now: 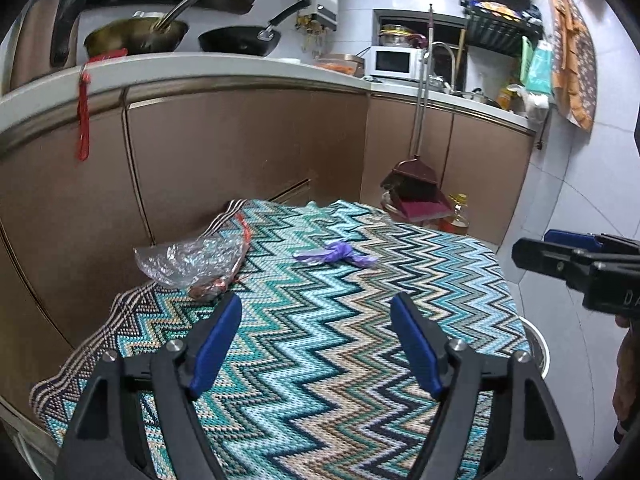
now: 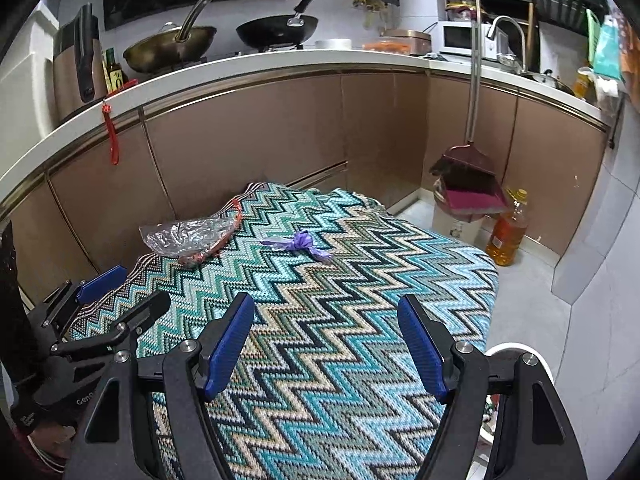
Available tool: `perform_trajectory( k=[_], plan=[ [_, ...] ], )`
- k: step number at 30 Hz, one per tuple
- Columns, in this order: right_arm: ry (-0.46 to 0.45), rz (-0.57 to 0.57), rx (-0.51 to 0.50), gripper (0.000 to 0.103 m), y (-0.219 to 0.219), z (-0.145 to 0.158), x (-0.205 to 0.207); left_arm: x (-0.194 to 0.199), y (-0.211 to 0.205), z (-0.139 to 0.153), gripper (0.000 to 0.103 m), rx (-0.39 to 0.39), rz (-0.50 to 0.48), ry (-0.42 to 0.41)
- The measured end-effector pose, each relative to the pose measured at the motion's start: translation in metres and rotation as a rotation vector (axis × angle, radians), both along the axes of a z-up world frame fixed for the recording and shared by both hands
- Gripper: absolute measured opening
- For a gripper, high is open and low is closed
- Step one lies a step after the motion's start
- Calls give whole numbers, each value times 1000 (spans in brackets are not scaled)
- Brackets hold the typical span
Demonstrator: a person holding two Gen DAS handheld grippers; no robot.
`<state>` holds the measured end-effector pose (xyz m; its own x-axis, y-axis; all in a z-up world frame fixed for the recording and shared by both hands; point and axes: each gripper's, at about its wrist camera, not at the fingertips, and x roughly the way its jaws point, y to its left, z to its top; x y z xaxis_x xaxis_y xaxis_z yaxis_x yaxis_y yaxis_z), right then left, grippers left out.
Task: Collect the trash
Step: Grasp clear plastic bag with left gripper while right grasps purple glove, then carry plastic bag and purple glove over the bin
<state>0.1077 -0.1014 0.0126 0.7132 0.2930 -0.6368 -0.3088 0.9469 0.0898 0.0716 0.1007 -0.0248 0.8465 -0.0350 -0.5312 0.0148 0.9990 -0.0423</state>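
Surface [image 1: 320, 360], zigzag cloth: clear bag [image 1: 192, 260] far left; purple bag [image 1: 336, 257] ctr. L gripper [image 1: 316, 344] spread, empty. R gripper [image 2: 326, 346] spread, empty.

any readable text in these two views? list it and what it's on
"DA", cut off at the frame edge: on the right gripper body, left wrist view.
"Genn", partly hidden: on the left gripper body, right wrist view.
Oil bottle label: too small to read.
Small green bottle label on the counter: blurred, unreadable.
White bin marking: too small to read.
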Motion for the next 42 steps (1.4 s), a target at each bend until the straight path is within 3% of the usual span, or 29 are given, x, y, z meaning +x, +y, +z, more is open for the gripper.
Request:
perform_trajectory(
  k=[7,12,16,21,28,29,30,31,32,33,42],
  plan=[
    [48,38,-18,74,27,-20,53,32,83,-30,80,-121,103,56],
    [91,54,-32,74,48,-46,102,77,152,-57,80,-292,133,143],
    [140,61,-24,74,61,-71,142,113,182,-75,80,-406,131,195],
    [182,77,-68,74,84,-104,191,143,193,-87,78,-453,133,220],
    [208,130,-89,74,107,-137,232,169,185,-107,26,-503,90,300],
    [214,136,-84,73,109,-140,234,171,183,-109,12,-510,85,308],
    [220,142,-79,65,110,-144,236,172,180,-110,7,-512,81,315],
    [226,147,-79,57,110,-148,237,172,178,-110,4,-511,81,316],
    [238,153,-82,38,110,-151,238,171,175,-109,3,-504,83,314],
    [243,157,-80,35,109,-154,237,169,171,-108,2,-491,85,310],
    [187,184,-14,30,78,-128,188,138,134,-68,1,-432,45,252]
  ],
)
